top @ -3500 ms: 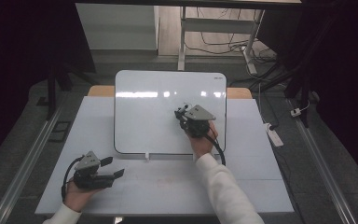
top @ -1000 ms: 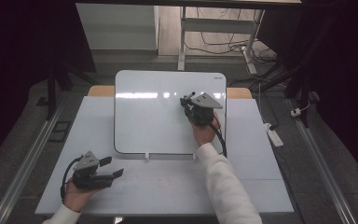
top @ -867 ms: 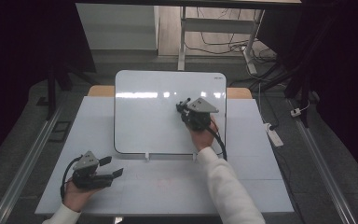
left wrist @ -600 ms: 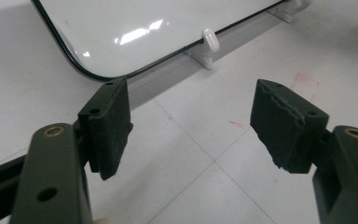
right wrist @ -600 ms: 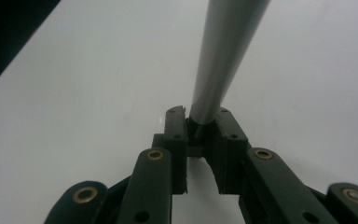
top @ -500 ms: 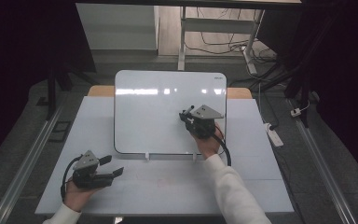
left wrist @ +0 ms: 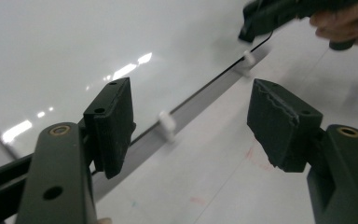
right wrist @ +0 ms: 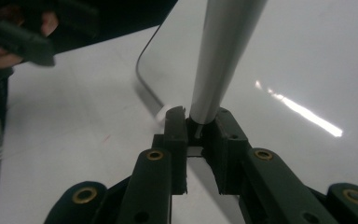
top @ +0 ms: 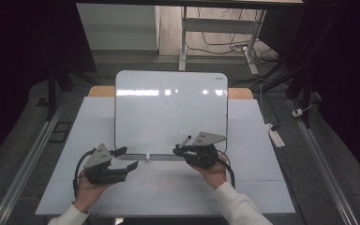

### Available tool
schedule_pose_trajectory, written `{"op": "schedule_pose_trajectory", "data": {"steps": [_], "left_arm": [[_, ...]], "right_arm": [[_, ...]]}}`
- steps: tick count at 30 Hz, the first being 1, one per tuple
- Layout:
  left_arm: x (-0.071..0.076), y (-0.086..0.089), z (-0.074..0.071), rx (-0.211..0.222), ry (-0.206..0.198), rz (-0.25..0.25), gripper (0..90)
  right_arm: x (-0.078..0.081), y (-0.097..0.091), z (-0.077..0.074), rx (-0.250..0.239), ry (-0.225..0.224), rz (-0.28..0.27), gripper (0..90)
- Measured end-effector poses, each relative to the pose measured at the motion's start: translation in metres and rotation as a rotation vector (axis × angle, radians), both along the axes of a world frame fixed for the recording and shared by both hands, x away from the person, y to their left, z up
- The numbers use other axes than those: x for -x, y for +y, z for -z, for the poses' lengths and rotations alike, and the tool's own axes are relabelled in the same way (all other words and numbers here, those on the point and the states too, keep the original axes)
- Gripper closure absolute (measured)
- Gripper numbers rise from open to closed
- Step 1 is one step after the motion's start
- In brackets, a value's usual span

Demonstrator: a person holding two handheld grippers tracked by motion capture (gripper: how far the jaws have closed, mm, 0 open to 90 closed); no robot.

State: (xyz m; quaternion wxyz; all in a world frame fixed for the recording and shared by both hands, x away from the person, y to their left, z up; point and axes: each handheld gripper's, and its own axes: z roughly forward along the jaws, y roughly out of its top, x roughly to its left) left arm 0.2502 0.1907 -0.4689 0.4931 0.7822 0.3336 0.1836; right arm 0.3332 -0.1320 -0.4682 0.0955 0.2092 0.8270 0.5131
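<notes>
A white whiteboard (top: 168,108) lies flat on the white table (top: 258,187). At the board's near edge, right of its middle, my right gripper (top: 177,150) is shut on a silvery marker (top: 185,141). In the right gripper view the marker (right wrist: 223,46) stands up from between the pads (right wrist: 198,126) over the board (right wrist: 307,56). My left gripper (top: 127,158) hovers by the board's near left corner. Its jaws (left wrist: 186,116) stand open with nothing between them and have just been closing a little. A small white clip (left wrist: 167,126) sits on the board's edge ahead of it.
A white power strip (top: 274,136) lies on the floor at the table's right side. Behind the table stand a desk leg (top: 183,37) and loose cables (top: 225,44). Faint red marks (left wrist: 256,156) stain the table near the board.
My right hand has carried the marker from the board's upper right down to its near edge. My left hand has lifted and come in towards the board's near left corner.
</notes>
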Motion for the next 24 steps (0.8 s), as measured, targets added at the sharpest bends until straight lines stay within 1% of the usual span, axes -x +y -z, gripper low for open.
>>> {"op": "schedule_pose_trajectory", "data": {"steps": [3, 5, 8, 11, 14, 19, 21, 24], "left_arm": [[-0.003, -0.011, -0.008, 0.005, -0.014, 0.032, 32.0], [-0.006, -0.019, -0.013, 0.019, -0.016, 0.054, 32.0], [-0.009, -0.032, -0.022, 0.036, -0.028, 0.086, 32.3], [-0.011, -0.044, -0.031, 0.041, -0.048, 0.124, 33.0], [-0.013, -0.056, -0.036, 0.050, -0.054, 0.151, 33.9], [-0.019, -0.068, -0.038, 0.066, -0.041, 0.196, 35.6], [-0.022, -0.072, -0.037, 0.076, -0.028, 0.216, 36.9], [-0.028, -0.076, -0.034, 0.093, 0.002, 0.257, 41.4]], "right_arm": [[0.007, 0.000, 0.004, 0.015, 0.019, -0.025, 77.2], [0.010, 0.000, 0.006, 0.015, 0.031, -0.036, 77.2], [0.012, 0.002, 0.009, 0.028, 0.050, -0.050, 77.2], [0.014, 0.005, 0.011, 0.037, 0.066, -0.068, 77.2], [0.017, 0.008, 0.013, 0.042, 0.081, -0.087, 77.2], [0.021, 0.013, 0.014, 0.040, 0.096, -0.116, 77.2], [0.022, 0.015, 0.015, 0.044, 0.101, -0.127, 77.2], [0.022, 0.018, 0.016, 0.050, 0.108, -0.138, 77.2]]}}
